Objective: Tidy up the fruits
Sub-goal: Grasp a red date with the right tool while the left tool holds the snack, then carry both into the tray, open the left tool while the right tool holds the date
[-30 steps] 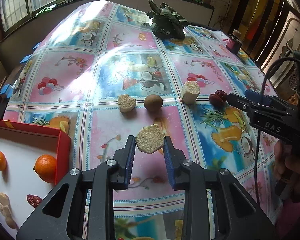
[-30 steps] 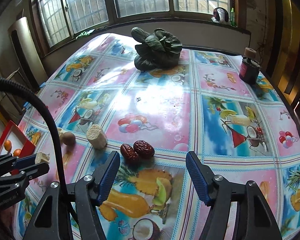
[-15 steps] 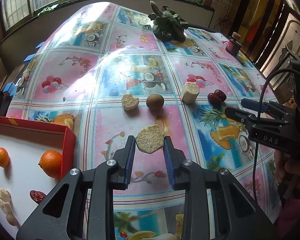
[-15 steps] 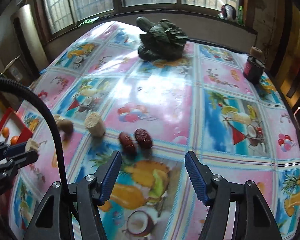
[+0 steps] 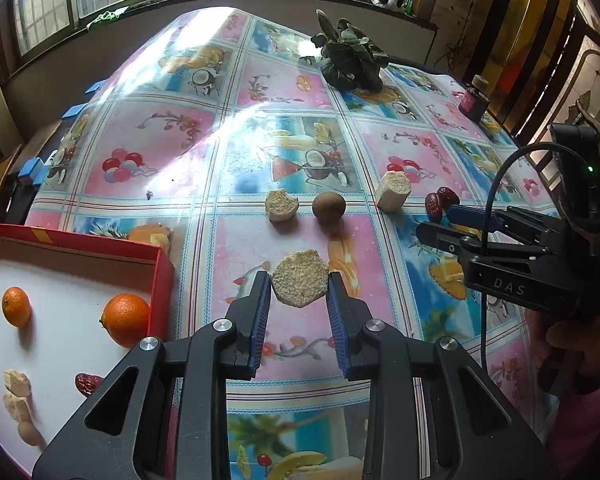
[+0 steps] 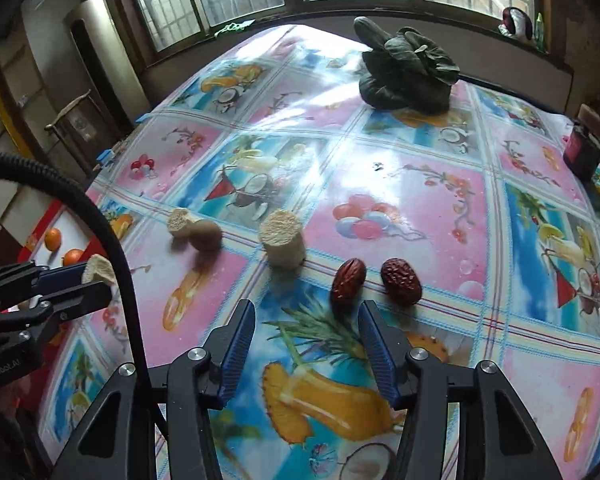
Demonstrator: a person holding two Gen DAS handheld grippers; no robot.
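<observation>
Desk (image 5: 284, 120) under a glossy fruit-print cloth; red box (image 5: 162, 256) at its left edge already holds oranges and dates. Left hand-held gripper (image 5: 299, 284), pitched steeply down, is clamped on a pale crumbly chunk (image 5: 299, 278) above the cloth: likely light and brittle, best held across its flat sides. Right hand-held gripper (image 6: 306, 320), also tilted down, is closing, nothing yet between the jaws; two wrinkled dates (image 6: 349, 280) lie just ahead, small, firm, probably easy to roll.

Each claw is black angular plastic with triangular cut-outs, silver screws and ribbed blue pads: left claw (image 5: 299, 294), right claw (image 6: 306, 320). The right one bears white "DAS" lettering, a green light and a black cable (image 5: 496, 184).
</observation>
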